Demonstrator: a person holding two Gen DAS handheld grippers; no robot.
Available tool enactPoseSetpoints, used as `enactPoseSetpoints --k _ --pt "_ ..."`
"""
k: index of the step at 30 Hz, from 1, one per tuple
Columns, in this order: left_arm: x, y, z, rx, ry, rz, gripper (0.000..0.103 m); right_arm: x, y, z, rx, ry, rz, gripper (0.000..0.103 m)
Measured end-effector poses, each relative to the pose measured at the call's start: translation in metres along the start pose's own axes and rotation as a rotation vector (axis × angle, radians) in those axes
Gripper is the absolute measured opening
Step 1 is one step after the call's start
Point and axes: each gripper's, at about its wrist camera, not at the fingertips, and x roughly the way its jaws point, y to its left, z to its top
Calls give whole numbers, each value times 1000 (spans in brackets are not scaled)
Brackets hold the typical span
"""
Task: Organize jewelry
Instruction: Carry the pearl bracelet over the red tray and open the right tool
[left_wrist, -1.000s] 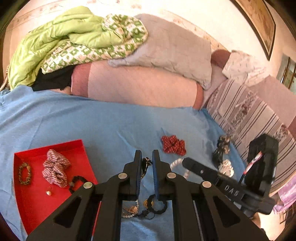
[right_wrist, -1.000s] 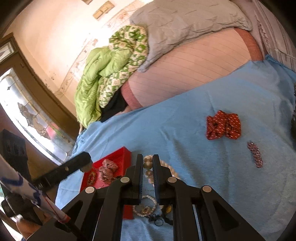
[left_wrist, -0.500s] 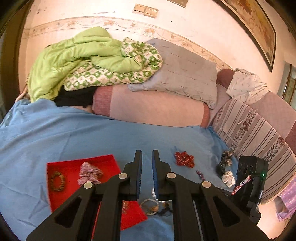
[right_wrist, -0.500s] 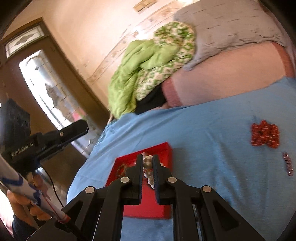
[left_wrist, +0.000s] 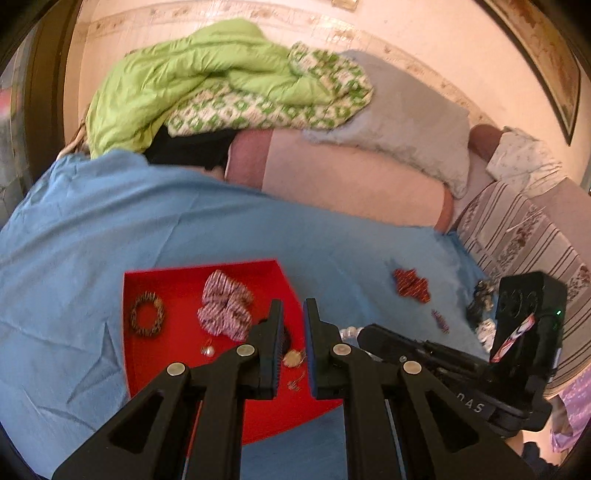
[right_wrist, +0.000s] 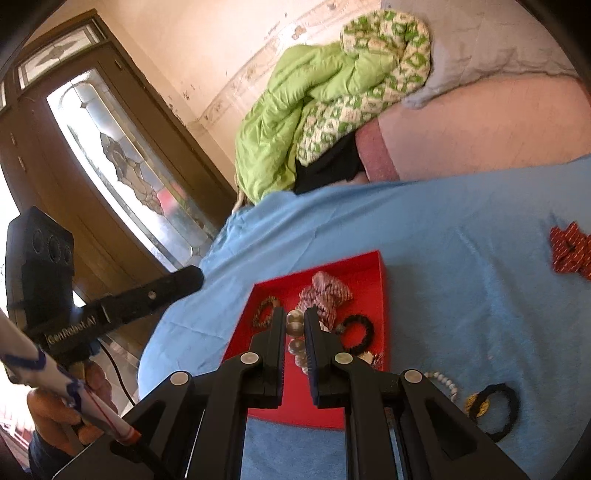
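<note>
We are holding a pearl strand (right_wrist: 295, 332) pinched in the right gripper (right_wrist: 294, 325) over the red tray (right_wrist: 382, 291), which is already housing several pieces. Our left gripper (left_wrist: 293, 328) is hanging slightly parted, gripping nothing; beyond the jaws a red bow (left_wrist: 412, 285) is awaiting sorting

Warm daylight came through the glazed door (right_wrist: 122, 177) at left, blown out white near it, while fisheye bending and soft blur smeared both views' edges.

blue bedsheet (left_wrist: 184, 221), pink bolster (left_wrist: 351, 184), green quilt (left_wrist: 192, 81), wooden glazed door (right_wrist: 122, 158), cream wall (right_wrist: 221, 48).
</note>
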Motion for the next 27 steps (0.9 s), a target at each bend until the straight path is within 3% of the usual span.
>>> enactPoseSetpoints --k 7,11,13,16,19,27 --pt "34 18 -31 -43 80 35 10 49 -13 -22 74 142 15 12" --pt "41 15 -40 -36 103 39 10 57 -17 -28 52 194 -49 14" --pt "42 10 -43 -21 106 37 10 41 -18 -21 29 152 -76 31" --pt "45 -1 -45 -1 117 21 10 9 -24 -6 25 73 -91 32" --pt "51 -18 -48 39 137 2 10 -19 -41 3 27 35 -167 32" --pt "79 -70 -66 147 219 -57 10 -44 -116 -17 131 197 -344 32"
